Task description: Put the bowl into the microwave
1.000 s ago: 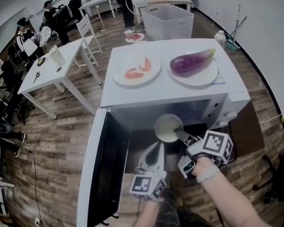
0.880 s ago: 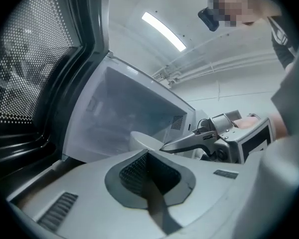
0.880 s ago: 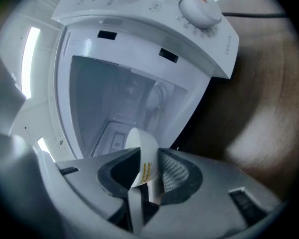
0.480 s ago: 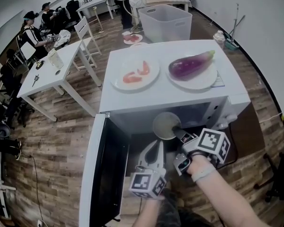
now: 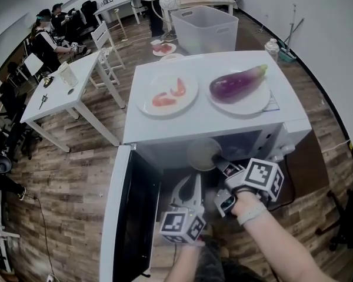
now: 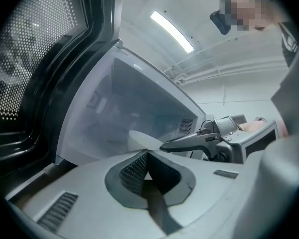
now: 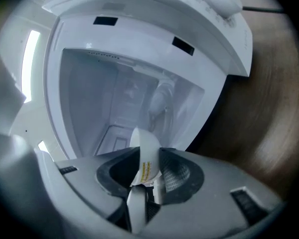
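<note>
Edged further into the microwave (image 5: pixel 203 117), the plain white bowl (image 5: pixel 201 153), its yellow sticker (image 7: pixel 146 171) print illegible, sits gripped in the right gripper's (image 5: pixel 219 162) just-widening jaws, while the left gripper's (image 5: pixel 192 184) jaws are together.

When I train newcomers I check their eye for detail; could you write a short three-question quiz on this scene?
1. Multiple choice: in the head view, what lies on the right-hand plate atop the microwave? A) eggplant B) banana C) bread
2. True or false: the microwave's door is shut.
3. What stands between the right gripper's jaws?
Key: 1. A. 2. False; it is swung wide open. 3. The bowl's rim; those jaws have just been opening, with the bowl at the microwave's mouth.
</note>
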### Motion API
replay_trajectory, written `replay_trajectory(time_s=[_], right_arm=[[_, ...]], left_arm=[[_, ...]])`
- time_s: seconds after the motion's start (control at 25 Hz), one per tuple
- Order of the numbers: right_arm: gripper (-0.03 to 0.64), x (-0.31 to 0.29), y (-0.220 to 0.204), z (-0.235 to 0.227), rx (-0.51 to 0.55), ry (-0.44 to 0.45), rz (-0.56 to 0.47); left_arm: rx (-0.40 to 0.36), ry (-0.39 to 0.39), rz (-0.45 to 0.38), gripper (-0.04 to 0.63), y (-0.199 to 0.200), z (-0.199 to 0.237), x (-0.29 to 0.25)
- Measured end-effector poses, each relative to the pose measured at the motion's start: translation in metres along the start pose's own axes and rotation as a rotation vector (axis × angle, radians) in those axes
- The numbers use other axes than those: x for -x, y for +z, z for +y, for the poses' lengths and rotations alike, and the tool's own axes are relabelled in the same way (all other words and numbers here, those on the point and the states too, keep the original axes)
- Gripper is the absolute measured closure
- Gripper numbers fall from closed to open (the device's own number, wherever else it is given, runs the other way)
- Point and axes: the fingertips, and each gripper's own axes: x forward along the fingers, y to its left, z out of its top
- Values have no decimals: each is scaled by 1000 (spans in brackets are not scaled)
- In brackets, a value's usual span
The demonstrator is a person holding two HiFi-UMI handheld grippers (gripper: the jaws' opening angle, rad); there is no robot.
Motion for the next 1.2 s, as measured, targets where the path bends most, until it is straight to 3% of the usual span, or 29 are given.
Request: replay_trajectory(time_s=[0.44,0.96,1.2], right_arm=[[460,-2,9,11,40,76,-22],[451,11,10,18,297,164,3],[452,17,-1,12,385,159,44]], left_arm=[[10,-9,-3,595,7,0,-8],[35,-3,-6,595,6,2,-18],[54,-3,-9,595,5,4,-21]])
